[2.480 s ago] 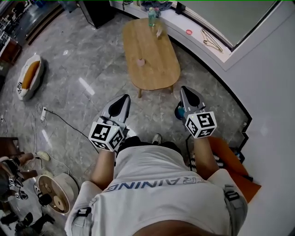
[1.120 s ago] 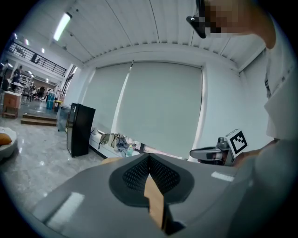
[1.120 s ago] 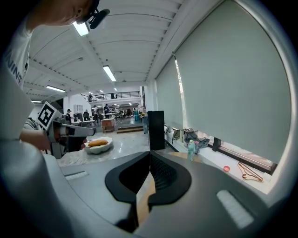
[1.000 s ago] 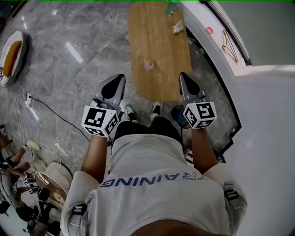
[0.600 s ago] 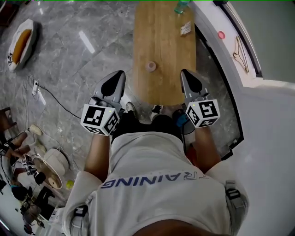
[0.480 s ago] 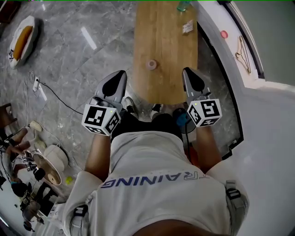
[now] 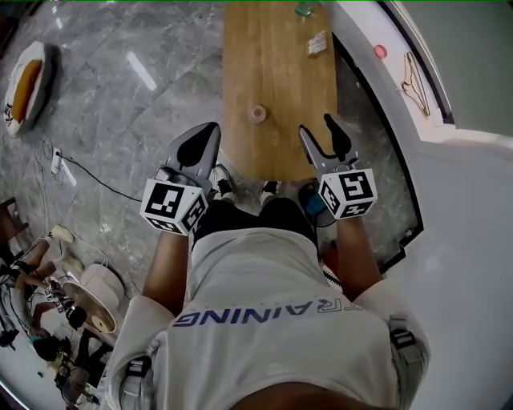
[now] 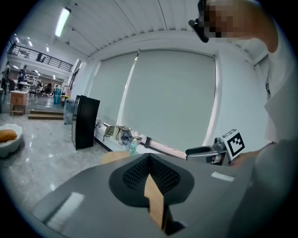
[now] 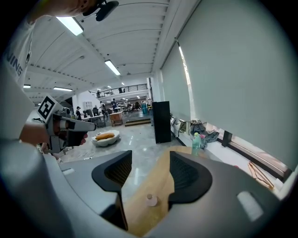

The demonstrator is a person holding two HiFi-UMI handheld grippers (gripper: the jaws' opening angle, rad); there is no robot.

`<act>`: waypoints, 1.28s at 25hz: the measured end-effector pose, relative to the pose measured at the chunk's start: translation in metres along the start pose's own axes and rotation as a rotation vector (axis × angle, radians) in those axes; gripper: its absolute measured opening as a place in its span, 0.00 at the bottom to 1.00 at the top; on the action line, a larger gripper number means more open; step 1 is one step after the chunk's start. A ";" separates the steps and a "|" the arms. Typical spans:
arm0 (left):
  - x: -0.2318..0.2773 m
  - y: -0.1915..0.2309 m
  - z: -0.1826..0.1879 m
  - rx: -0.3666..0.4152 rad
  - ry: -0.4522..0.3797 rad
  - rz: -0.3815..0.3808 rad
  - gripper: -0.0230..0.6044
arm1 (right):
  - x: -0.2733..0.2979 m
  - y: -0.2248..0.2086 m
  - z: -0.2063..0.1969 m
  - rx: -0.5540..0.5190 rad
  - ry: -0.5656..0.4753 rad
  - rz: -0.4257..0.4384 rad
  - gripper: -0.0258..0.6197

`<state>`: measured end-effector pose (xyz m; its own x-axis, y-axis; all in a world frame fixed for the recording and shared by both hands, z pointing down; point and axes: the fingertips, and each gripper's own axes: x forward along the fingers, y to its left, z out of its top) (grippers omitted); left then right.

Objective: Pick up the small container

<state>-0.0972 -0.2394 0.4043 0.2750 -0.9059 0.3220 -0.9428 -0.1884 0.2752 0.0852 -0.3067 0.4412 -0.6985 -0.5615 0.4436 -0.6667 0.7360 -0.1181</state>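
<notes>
The small pink container (image 7: pixel 256 113) stands on the long wooden table (image 7: pixel 280 72), near its middle. My right gripper (image 7: pixel 318 130) hovers over the table's near right corner; its jaws are opening and nothing is between them. In the right gripper view the container (image 9: pixel 151 200) shows through the gap of the right gripper (image 9: pixel 150 159), farther off on the table (image 9: pixel 160 183). My left gripper (image 7: pixel 207 133) is shut and empty, held over the floor just left of the table's near end. In the left gripper view the left gripper (image 8: pixel 150 159) has its pads pressed together.
A green bottle (image 7: pixel 305 8) and a small packet (image 7: pixel 318 43) sit at the table's far end. A white ledge (image 7: pixel 377 76) with a hanger (image 7: pixel 413 74) runs along the right. A cable (image 7: pixel 88 172) crosses the floor at left. A black cabinet (image 9: pixel 161 122) stands beyond.
The person has walked up to the table's near end. The right gripper's jaws, shut half a second ago, now stand apart. The left gripper stays shut.
</notes>
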 end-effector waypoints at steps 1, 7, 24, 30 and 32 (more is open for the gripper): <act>0.003 0.002 -0.002 -0.002 0.005 -0.003 0.04 | 0.003 0.000 -0.003 0.003 0.009 0.001 0.48; 0.007 0.014 -0.005 -0.019 0.025 -0.010 0.04 | 0.021 0.004 -0.013 -0.001 0.070 -0.001 0.77; 0.057 0.052 -0.091 -0.025 0.078 0.034 0.04 | 0.152 0.003 -0.187 0.026 0.266 0.100 0.80; 0.078 0.065 -0.157 -0.052 0.146 0.025 0.04 | 0.221 0.000 -0.276 -0.011 0.328 0.099 0.81; 0.084 0.069 -0.172 -0.054 0.167 0.025 0.04 | 0.238 0.000 -0.307 -0.004 0.358 0.100 0.82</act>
<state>-0.1070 -0.2631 0.6059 0.2834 -0.8336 0.4741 -0.9395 -0.1421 0.3118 -0.0013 -0.3246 0.8193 -0.6242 -0.3197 0.7129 -0.5982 0.7825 -0.1729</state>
